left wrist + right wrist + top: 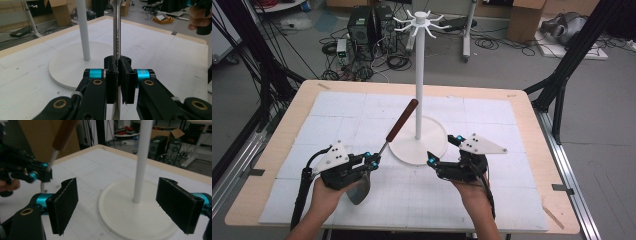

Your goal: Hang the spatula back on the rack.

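A kitchen utensil with a brown handle [402,119] and a thin metal shaft [117,30] slants up from the table toward the white stand. Its metal blade [360,190] hangs below the person's left hand. My left gripper [374,161] [120,67] is shut on the shaft just above the blade. The white stand has a tall pole [418,75] [142,160], a round base [432,145] [130,217] and a ring of hooks [418,21] on top. My right gripper [444,149] [120,195] stands open at the base's near right edge, its pads [63,205] wide apart and holding nothing.
White gridded mats [492,200] cover the wooden table [532,125]. Black frame legs [562,85] flank the table. Computers, cables and cardboard boxes [524,20] lie on the floor behind the far edge.
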{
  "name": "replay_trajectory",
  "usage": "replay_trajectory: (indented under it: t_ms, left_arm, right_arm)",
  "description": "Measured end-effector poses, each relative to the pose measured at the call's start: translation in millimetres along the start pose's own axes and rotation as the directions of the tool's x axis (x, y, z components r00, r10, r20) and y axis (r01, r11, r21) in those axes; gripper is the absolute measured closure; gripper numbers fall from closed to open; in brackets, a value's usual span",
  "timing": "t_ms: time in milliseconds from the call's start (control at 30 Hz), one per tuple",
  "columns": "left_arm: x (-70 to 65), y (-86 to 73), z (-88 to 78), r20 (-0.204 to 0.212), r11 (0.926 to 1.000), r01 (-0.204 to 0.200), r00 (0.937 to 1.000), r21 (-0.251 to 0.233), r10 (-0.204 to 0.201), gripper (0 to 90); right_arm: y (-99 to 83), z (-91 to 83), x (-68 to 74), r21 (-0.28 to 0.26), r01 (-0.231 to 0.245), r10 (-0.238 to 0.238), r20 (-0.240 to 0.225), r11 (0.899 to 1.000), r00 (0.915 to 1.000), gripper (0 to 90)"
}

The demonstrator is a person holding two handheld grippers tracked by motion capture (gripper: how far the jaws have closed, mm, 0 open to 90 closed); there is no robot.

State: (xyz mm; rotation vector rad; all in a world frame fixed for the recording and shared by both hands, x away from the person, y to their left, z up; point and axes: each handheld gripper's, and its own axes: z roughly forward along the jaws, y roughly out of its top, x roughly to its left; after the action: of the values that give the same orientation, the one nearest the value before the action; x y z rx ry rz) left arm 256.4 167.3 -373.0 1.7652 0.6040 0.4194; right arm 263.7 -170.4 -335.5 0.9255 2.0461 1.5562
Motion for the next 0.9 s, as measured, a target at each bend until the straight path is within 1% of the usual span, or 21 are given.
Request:
replay_trajectory:
  t_ms: [100,167,300,367,400,500,567,667,767,900]
  left_arm:
    - [-2.2,1.5,3.6,-0.007,0.9998,0.007,1.0,-0.017,-0.007,84.1]
    - [-4.0,3.4,5.8,-0.011,0.9996,0.009,0.9999,-0.028,-0.01,84.0]
    - [-7.5,9.4,10.4,-0.022,0.9987,0.005,0.9997,-0.051,-0.007,84.0]
    - [-9.8,12.5,13.5,-0.022,0.9981,0.008,0.9997,-0.061,-0.01,84.0]
    - [-10.7,13.7,14.7,-0.024,0.9981,0.003,0.9997,-0.061,-0.005,84.0]
    - [-14.3,15.8,19.4,-0.019,0.9975,0.006,0.9998,-0.071,-0.007,84.0]
    - [-16.2,16.3,21.7,-0.017,0.9973,0.005,0.9998,-0.073,-0.006,84.0]
    - [-18.2,16.2,24.2,-0.014,0.997,0.009,0.9998,-0.077,-0.01,84.0]
    - [-19.0,16.1,25.0,-0.015,0.9972,0.006,0.9999,-0.075,-0.007,84.0]
    - [-20.3,16.4,24.8,-0.023,0.9967,0.007,0.9997,-0.081,-0.009,84.0]
  right_arm:
    - [13.2,7.0,4.8,-0.024,0.009,-0.01,-0.034,1.0,0.9994,17.0]
    - [20.4,11.4,9.2,-0.027,0.005,-0.006,-0.056,1.0,0.9984,17.0]
    - [32.4,21.8,17.2,-0.038,0.022,-0.026,-0.095,0.999,0.9952,16.9]
    - [38.0,26.7,20.9,-0.044,0.022,-0.027,-0.105,0.999,0.9941,16.9]
    - [40.9,29.0,22.9,-0.046,0.016,-0.021,-0.113,0.999,0.9934,16.9]
    - [48.9,35.1,26.1,-0.063,0.014,-0.022,-0.131,0.998,0.9912,17.8]
    - [53.6,37.8,26.2,-0.069,0.01,-0.02,-0.139,0.998,0.99,20.6]
    - [58.9,40.2,26.3,-0.086,-0.014,0.0,-0.157,0.996,0.9875,24.5]
    - [62.3,41.4,25.6,-0.1,-0.035,0.018,-0.163,0.994,0.9865,28.7]
    - [64.9,42.3,25.6,-0.116,-0.049,0.03,-0.164,0.992,0.986,32.6]
